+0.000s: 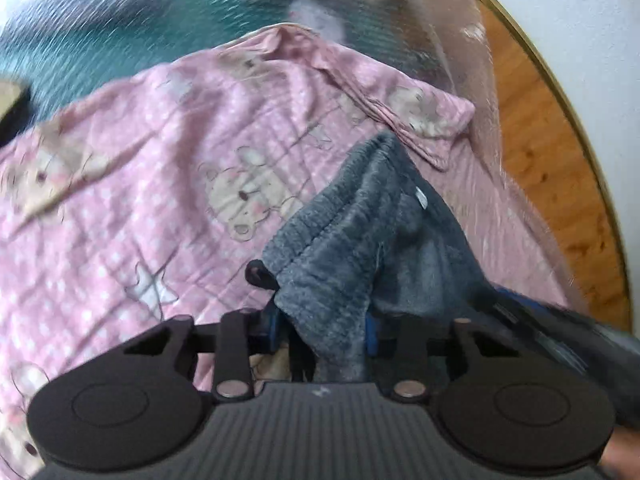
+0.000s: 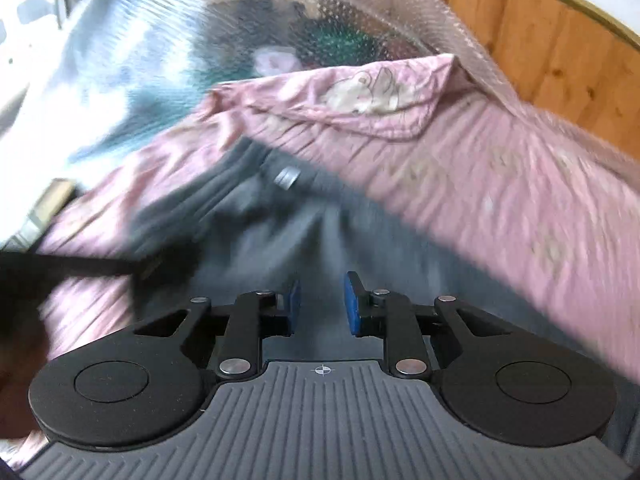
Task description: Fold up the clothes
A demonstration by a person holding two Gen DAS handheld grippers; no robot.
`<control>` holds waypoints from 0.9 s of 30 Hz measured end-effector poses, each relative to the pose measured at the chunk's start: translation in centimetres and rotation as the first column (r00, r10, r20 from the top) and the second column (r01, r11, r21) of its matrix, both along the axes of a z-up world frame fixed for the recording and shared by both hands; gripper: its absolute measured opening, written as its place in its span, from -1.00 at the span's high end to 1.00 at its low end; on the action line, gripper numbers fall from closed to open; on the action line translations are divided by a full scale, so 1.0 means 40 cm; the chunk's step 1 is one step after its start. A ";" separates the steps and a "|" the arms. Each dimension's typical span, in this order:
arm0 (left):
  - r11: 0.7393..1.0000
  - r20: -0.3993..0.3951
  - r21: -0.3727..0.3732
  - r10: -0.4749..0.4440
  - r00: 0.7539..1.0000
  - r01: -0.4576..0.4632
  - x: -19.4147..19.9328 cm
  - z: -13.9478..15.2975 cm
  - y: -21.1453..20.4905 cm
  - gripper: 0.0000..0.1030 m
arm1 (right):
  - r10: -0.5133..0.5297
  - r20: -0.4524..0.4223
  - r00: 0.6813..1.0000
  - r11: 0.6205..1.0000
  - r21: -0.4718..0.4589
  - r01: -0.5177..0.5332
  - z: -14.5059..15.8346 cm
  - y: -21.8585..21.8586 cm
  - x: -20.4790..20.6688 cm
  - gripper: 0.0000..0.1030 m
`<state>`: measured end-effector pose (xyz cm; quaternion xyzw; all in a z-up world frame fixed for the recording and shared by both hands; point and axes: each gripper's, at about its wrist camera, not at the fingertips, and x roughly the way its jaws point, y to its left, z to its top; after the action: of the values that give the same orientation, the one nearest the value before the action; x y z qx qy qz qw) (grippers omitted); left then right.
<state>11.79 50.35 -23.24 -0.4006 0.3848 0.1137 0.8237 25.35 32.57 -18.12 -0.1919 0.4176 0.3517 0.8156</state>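
Left wrist view first, reading from the left: one pink sheet (image 1: 132, 168) printed with teddy bears and white dots fills most of the frame, flat and bare, so that whole left side gives me open room. Past its far edge lies blurred teal bedding (image 1: 132, 20). Right of centre, one grey fleece garment (image 1: 360, 240) hangs in a bunched fold with a small white tag on it, and my left gripper (image 1: 326, 332) is clamped on its lower edge, cloth filling the gap between the blue pads. A black drawstring end dangles just left of that fold. Further right the sheet's corner is turned back, then a clear plastic cover (image 1: 476, 92), then one wooden board (image 1: 560, 184) closing off that side.

Right wrist view, heavily blurred: the same grey garment spreads from left of centre down between my right gripper (image 2: 322, 304) fingers. The blue pads (image 2: 352, 304) stand narrowly apart with grey cloth between them; I cannot tell whether they press it. Pink sheet runs rightward to the wooden board.
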 end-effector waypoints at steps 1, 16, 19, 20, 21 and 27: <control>1.000 0.013 0.004 -0.003 1.000 0.003 -0.004 0.004 -0.001 0.52 | 0.001 -0.003 1.000 1.000 -0.022 -0.001 -0.031 0.040 0.042 0.57; 0.472 -0.033 0.744 -0.681 0.732 0.473 0.002 0.276 -0.538 0.65 | -0.295 -0.271 0.916 0.891 0.268 0.366 0.057 -0.340 0.101 0.21; 0.246 -0.154 0.793 -0.804 0.575 0.557 -0.013 0.217 -0.713 0.65 | -0.401 -0.411 0.819 0.790 0.298 0.536 0.019 -0.548 0.050 0.15; 0.173 -0.201 0.803 -0.822 0.533 0.570 -0.021 0.185 -0.761 0.64 | -0.438 -0.446 0.780 0.751 0.296 0.590 0.002 -0.609 0.031 0.15; 0.109 -0.249 0.801 -0.834 0.493 0.589 -0.027 0.152 -0.801 0.63 | -0.473 -0.476 0.742 0.713 0.288 0.639 -0.017 -0.658 0.013 0.15; 0.018 -0.343 0.777 -0.825 0.448 0.629 -0.077 0.100 -0.877 0.30 | -0.592 -0.538 0.600 0.558 0.264 0.787 -0.073 -0.822 -0.073 0.07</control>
<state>8.70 15.27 -19.24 0.2948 0.3390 -0.2024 0.8702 22.43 -0.32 -21.04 0.2726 0.5111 0.1163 0.8068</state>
